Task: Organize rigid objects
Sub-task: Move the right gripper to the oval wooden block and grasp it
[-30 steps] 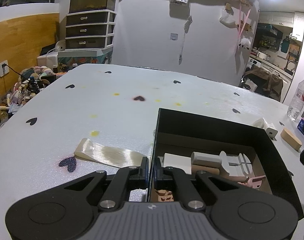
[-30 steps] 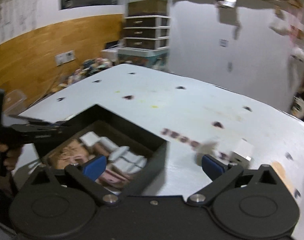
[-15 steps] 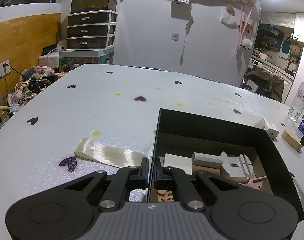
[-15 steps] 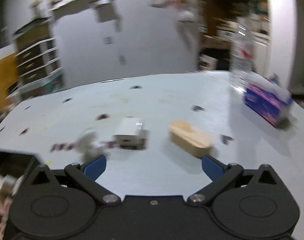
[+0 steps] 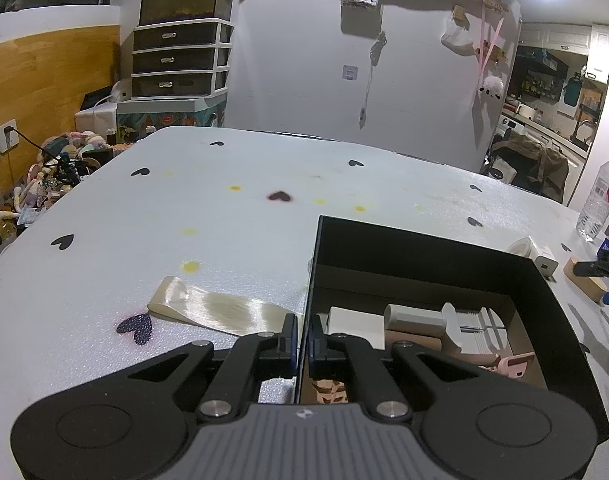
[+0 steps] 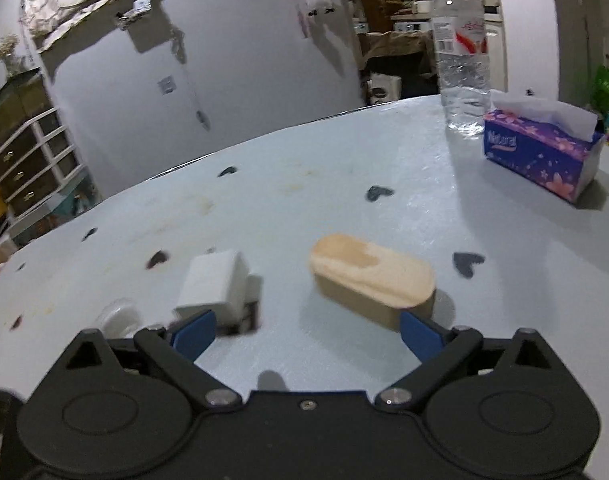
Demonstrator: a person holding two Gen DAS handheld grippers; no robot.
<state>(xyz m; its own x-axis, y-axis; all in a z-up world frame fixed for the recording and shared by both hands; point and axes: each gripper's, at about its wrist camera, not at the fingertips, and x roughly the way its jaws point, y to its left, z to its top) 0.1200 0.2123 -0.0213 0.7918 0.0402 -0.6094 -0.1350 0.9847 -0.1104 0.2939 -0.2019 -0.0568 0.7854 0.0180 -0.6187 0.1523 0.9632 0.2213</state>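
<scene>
My right gripper (image 6: 304,330), jaws wide but closing on nothing, could clip the white cube charger (image 6: 216,284) beside its left pad while going for the tan wooden oval block (image 6: 370,276). Left gripper (image 5: 301,338) stays out of it, clenched on the black box wall (image 5: 310,280).

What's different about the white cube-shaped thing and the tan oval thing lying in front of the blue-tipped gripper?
The white block is boxy with square edges; the tan wooden piece is a long oval with rounded ends. The block is compact and stands taller; the wooden piece lies low and stretched out. The block sits towards the gripper's left pad, the wooden piece towards its right pad. Both rest on the table, apart, neither gripped.
</scene>
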